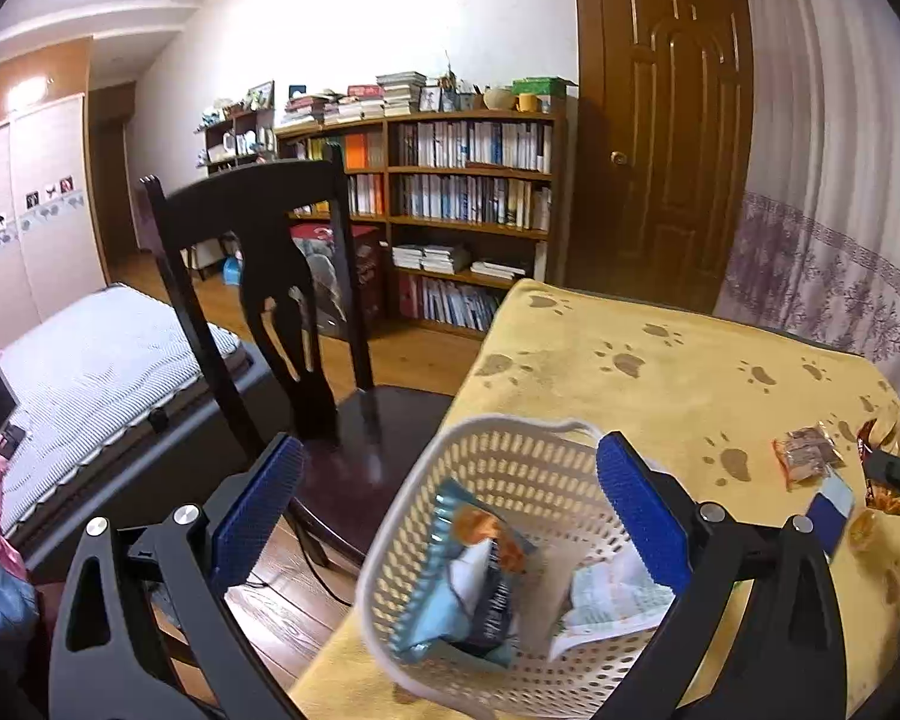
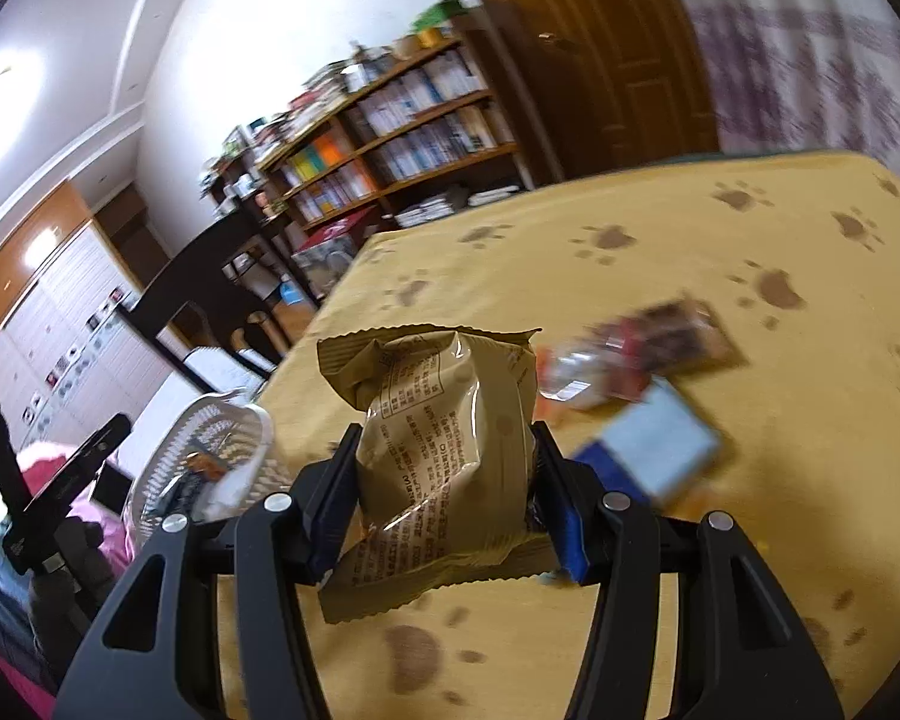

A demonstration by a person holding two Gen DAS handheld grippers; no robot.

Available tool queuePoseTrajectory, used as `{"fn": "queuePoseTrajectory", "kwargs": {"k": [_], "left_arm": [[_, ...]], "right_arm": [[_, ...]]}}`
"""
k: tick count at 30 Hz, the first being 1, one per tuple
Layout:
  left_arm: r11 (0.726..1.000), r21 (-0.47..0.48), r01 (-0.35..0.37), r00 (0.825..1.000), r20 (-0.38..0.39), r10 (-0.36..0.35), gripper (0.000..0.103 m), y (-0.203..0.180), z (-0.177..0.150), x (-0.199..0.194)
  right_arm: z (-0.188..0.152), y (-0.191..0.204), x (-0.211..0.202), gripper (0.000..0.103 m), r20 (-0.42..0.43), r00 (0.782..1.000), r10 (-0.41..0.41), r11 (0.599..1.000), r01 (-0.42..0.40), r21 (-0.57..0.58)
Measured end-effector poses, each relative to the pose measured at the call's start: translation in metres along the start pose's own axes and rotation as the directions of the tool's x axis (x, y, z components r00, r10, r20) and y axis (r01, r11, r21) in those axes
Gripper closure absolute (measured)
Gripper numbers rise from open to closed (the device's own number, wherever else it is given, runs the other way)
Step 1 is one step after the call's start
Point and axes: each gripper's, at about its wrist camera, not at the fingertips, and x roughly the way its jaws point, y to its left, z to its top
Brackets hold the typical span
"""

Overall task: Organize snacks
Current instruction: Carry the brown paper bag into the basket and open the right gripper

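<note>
A white lattice basket (image 1: 510, 480) stands at the near left corner of the yellow paw-print table (image 1: 660, 360). It holds a teal snack packet (image 1: 474, 570) and a white packet (image 1: 612, 600). My left gripper (image 1: 450, 504) hovers over it, open, with its right finger (image 1: 642, 516) above the basket's rim and nothing held. My right gripper (image 2: 444, 435) is shut on a tan snack packet (image 2: 444, 396), lifted above the table, right of the basket (image 2: 210, 456). Loose on the cloth lie an orange packet (image 1: 807, 453), a blue-white packet (image 2: 654, 450) and a blurred red-clear packet (image 2: 636, 354).
A dark wooden chair (image 1: 258, 276) is pushed against the table's left side, with a bed (image 1: 102, 348) beyond it. A bookshelf (image 1: 468, 192), a door (image 1: 666, 138) and a curtain (image 1: 840, 210) line the far wall. A phone on a stand (image 2: 60, 480) is at the left.
</note>
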Motion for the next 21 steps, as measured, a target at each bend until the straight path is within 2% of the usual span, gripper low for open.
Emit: {"fn": "queuePoseTrajectory", "kwargs": {"k": [7, 11, 21], "left_arm": [[0.998, 0.008, -0.06, 0.997, 0.053, 0.06, 0.003, 0.006, 0.006, -0.012], [0.999, 0.003, -0.044, 0.997, 0.061, 0.044, 0.003, 0.007, 0.007, -0.016], [0.998, -0.011, -0.065, 0.993, 0.093, 0.065, 0.003, 0.015, 0.012, -0.025]], "right_arm": [[0.006, 0.064, 0.013, 0.048, -0.013, 0.998, 0.063, 0.993, -0.064, -0.1], [0.004, 0.095, 0.021, 0.048, -0.027, 0.996, 0.079, 0.984, -0.083, -0.16], [-0.008, 0.155, 0.046, 0.048, -0.086, 0.991, 0.098, 0.957, -0.117, -0.267]]}}
